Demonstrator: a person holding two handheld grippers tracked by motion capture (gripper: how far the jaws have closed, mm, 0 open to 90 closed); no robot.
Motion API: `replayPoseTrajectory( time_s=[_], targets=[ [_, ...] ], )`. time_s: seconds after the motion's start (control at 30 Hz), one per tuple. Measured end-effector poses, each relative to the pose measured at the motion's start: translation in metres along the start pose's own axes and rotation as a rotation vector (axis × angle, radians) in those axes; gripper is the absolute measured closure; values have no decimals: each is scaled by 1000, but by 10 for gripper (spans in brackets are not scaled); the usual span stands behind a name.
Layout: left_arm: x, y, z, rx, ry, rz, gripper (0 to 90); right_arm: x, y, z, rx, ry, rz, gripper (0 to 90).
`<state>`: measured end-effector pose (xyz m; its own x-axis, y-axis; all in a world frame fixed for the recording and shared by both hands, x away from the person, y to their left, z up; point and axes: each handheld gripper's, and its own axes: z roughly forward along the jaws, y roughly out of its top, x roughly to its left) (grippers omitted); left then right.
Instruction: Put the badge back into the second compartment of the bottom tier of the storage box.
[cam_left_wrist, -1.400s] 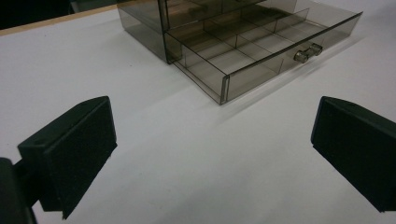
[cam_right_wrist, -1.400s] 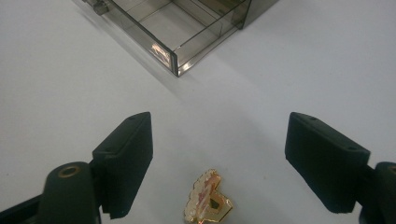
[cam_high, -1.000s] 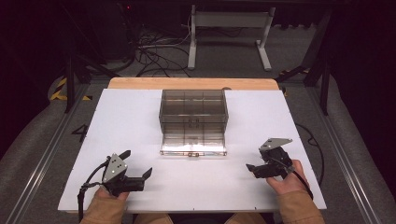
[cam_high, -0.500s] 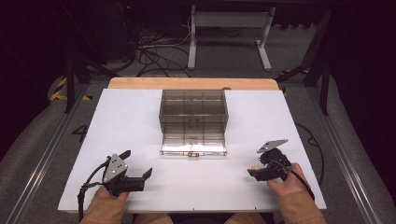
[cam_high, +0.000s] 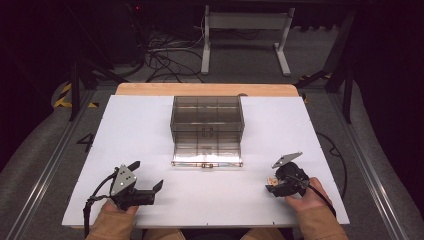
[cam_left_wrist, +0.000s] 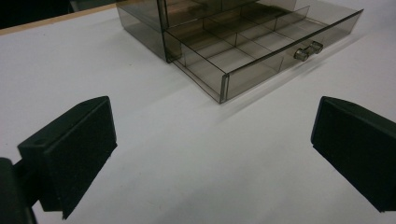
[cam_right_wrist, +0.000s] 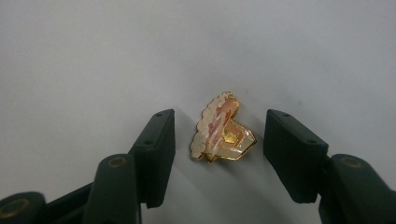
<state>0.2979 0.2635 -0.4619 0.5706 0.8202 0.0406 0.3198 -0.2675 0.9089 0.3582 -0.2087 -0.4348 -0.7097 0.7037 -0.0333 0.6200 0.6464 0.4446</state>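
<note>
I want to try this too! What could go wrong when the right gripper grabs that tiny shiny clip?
The gold clip lies tilted between the right gripper's open fingers, so it might flip or slip out when squeezed. Its smooth, uneven shape gives little to hold. The open drawer is some way off, so a loose hold could drop it.

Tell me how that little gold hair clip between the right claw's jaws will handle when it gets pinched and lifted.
The gold hair clip looks like glossy metal and enamel, so it is probably stiff but slippery against the pads. It seems small and light, so it may skid on the white table if nudged. Its uneven, scalloped shape could let it twist as the right claw closes.
</note>
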Motion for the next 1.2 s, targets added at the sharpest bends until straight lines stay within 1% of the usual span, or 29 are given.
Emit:
replayPoseTrajectory(
  time_s=[0.1,0.23,0.3,0.37,0.4,0.43,0.47,0.5,0.53,0.6,0.67,0.87,0.9,0.97,1.03,1.2],
  targets=[
    [0,0,0,2,2,5,8,1,0,0,0,4,-2,494],
    [0,0,0,3,2,6,8,4,1,-1,6,8,-9,596],
    [0,0,0,3,3,11,8,5,2,-1,10,4,-12,605],
    [-1,0,1,4,1,4,8,6,2,-2,9,-1,-12,614],
    [-1,0,1,5,0,5,8,6,3,-2,6,-1,-12,636],
    [-1,0,1,5,-1,4,8,6,2,-6,-24,2,-11,741],
    [-1,0,1,5,-1,4,8,5,3,-10,-51,23,-10,792],
    [-1,0,1,5,-2,3,8,5,3,-13,-58,45,-9,815],
    [-1,0,1,5,-1,3,8,6,4,-12,-52,49,-19,833],
    [-1,0,1,3,-1,4,8,10,5,-12,-51,30,-38,847],
    [-1,0,1,3,0,3,8,11,6,-13,-46,29,-40,856],
    [-1,0,1,3,0,4,8,11,5,-15,-52,48,-42,877],
    [-1,0,1,3,0,4,8,10,5,-16,-57,76,-38,888],
    [-1,0,1,2,1,5,8,12,5,-15,-55,64,-51,889],
    [-1,0,1,3,0,4,8,14,6,-16,-51,61,-52,889],
    [-1,0,1,1,2,4,8,13,7,-17,-56,74,-58,889]
  ],
)
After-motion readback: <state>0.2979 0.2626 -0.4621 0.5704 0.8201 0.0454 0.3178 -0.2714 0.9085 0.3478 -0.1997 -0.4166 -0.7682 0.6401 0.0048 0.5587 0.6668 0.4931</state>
